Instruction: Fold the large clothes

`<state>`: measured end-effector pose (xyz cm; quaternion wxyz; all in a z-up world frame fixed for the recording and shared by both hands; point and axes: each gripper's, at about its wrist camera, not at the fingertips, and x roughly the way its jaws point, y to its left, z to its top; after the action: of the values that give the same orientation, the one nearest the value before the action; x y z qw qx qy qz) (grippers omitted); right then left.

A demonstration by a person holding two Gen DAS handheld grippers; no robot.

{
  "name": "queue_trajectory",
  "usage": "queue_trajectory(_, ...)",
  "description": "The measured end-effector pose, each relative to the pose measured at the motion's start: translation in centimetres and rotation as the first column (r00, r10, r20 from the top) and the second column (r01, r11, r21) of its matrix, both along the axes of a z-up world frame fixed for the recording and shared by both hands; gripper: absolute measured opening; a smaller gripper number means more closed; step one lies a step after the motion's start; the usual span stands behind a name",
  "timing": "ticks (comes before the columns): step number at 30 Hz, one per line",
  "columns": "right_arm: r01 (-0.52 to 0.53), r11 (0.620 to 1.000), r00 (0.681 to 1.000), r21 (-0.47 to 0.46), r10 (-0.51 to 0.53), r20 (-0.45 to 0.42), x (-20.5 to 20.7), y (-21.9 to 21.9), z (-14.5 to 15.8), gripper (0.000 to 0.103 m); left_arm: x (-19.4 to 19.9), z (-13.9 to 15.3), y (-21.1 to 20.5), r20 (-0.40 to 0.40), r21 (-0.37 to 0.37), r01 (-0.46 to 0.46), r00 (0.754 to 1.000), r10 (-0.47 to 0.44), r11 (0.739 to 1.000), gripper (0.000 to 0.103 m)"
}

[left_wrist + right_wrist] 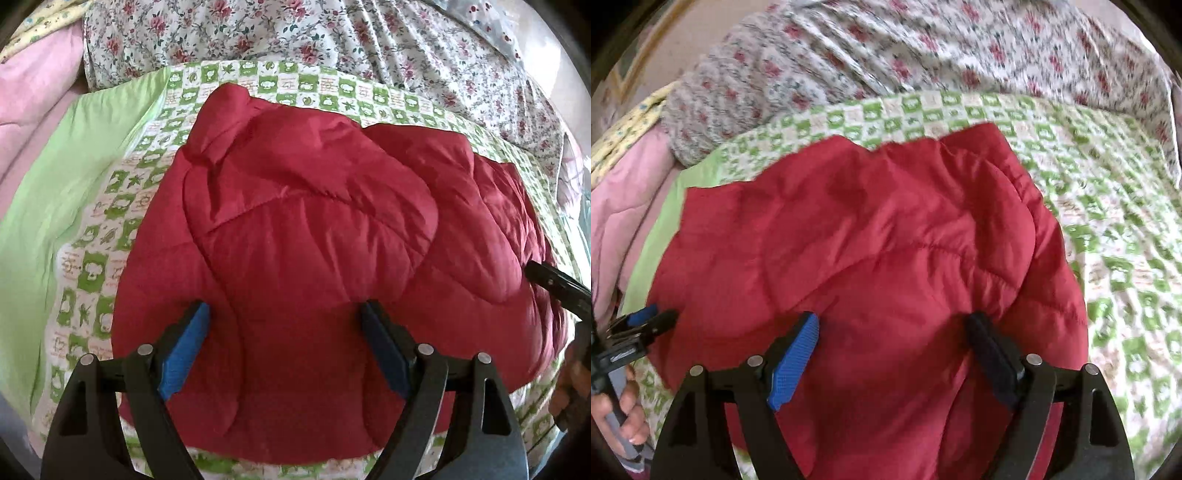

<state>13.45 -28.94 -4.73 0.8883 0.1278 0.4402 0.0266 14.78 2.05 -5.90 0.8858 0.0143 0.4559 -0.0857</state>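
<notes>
A red quilted padded jacket [314,229] lies bunched and partly folded on a green-and-white patterned sheet [110,206]; it also fills the right wrist view [871,258]. My left gripper [284,314] is open, its blue-padded fingers [188,343] spread just above the jacket's near part. My right gripper [897,325] is open too, fingers spread over the jacket's near edge. The right gripper's tip shows at the right edge of the left wrist view [554,284]; the left gripper shows at the left edge of the right wrist view [646,321].
A floral quilt [295,33] is heaped along the far side of the bed. A pink blanket [33,103] and plain green fabric [55,192] lie to the left. The patterned sheet [1108,221] extends to the right of the jacket.
</notes>
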Motion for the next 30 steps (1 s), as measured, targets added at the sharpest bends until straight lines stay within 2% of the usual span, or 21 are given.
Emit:
queue_trajectory(6,0.026,0.998,1.0,0.063,-0.027,0.011,1.5,-1.8,-1.4,0.086,1.0,-0.4,-0.7,-0.005,0.055,-0.026,1.0,0.026,0.998,0.091)
queue_trajectory(12,0.008,0.999,0.999,0.045,-0.009,0.033,1.3,-1.8,-1.5,0.086,0.3,0.2,-1.1,-0.005,0.096,-0.08,0.997,0.081,0.992,0.09)
queue_trajectory(15,-0.003,0.999,0.999,0.048,0.001,0.044,1.2,-2.0,-1.7,0.086,-1.6,1.4,-1.5,0.031,0.106,-0.097,0.995,0.094,0.99,0.09)
queue_trajectory(19,-0.009,0.999,0.998,0.04,0.006,0.062,1.1,-1.9,-1.9,0.087,-2.8,0.4,-3.0,0.055,0.229,-0.087,0.996,0.076,0.969,0.091)
queue_trajectory(23,-0.02,1.0,0.999,0.018,0.019,0.049,1.3,-1.6,-1.7,0.087,-1.8,-0.3,-1.6,0.004,0.147,-0.135,0.991,0.136,0.98,0.091)
queue_trajectory(27,-0.047,0.999,0.998,-0.022,0.048,0.04,-0.1,-1.5,0.2,0.086,-1.6,-0.4,-2.0,0.002,0.164,-0.153,0.988,0.155,0.975,0.091)
queue_trajectory(30,-0.041,0.996,0.995,-0.081,0.048,0.087,-3.1,-0.6,2.2,0.086,-1.6,-0.5,-2.4,0.013,0.181,-0.149,0.989,0.149,0.972,0.091)
